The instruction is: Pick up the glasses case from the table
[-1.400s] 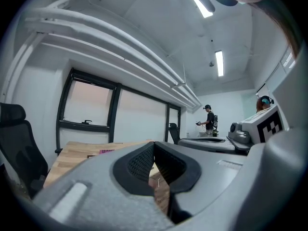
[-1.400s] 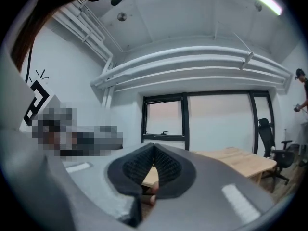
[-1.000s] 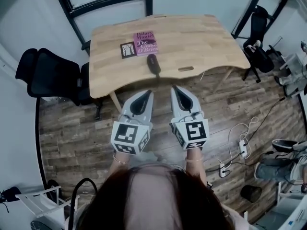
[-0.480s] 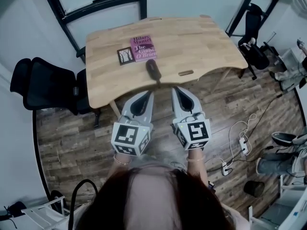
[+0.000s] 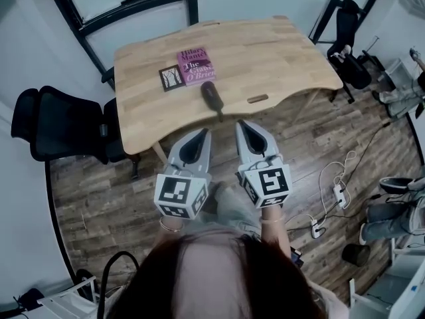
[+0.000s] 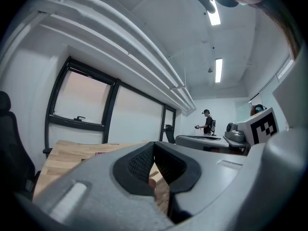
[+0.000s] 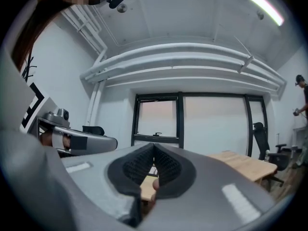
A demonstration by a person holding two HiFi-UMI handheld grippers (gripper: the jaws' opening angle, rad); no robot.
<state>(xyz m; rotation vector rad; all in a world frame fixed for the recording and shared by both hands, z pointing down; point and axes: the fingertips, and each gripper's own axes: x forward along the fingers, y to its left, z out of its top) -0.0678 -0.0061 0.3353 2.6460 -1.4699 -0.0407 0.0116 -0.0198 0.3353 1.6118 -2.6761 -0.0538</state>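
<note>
The dark oval glasses case (image 5: 212, 98) lies near the front edge of the wooden table (image 5: 279, 52), just below a pink book (image 5: 196, 65). Both grippers hover side by side over the floor, short of the table and pointing at it. My left gripper (image 5: 204, 132) is shut and empty, with the case ahead and slightly to its right. My right gripper (image 5: 241, 123) is also shut and empty, with the case ahead to its left. In the left gripper view the pads (image 6: 144, 160) meet at the tip; in the right gripper view the pads (image 7: 166, 165) meet likewise. Neither gripper view shows the case.
A small dark card (image 5: 171, 78) lies left of the book. A black office chair (image 5: 50, 125) stands left of the table, another (image 5: 348, 28) at its far right. Cables and power strips (image 5: 335, 195) lie on the floor at right. A person (image 6: 208, 124) stands far off.
The table and case have drawn slightly nearer to both grippers and shifted a little left in the head view. Both grippers stay shut.
</note>
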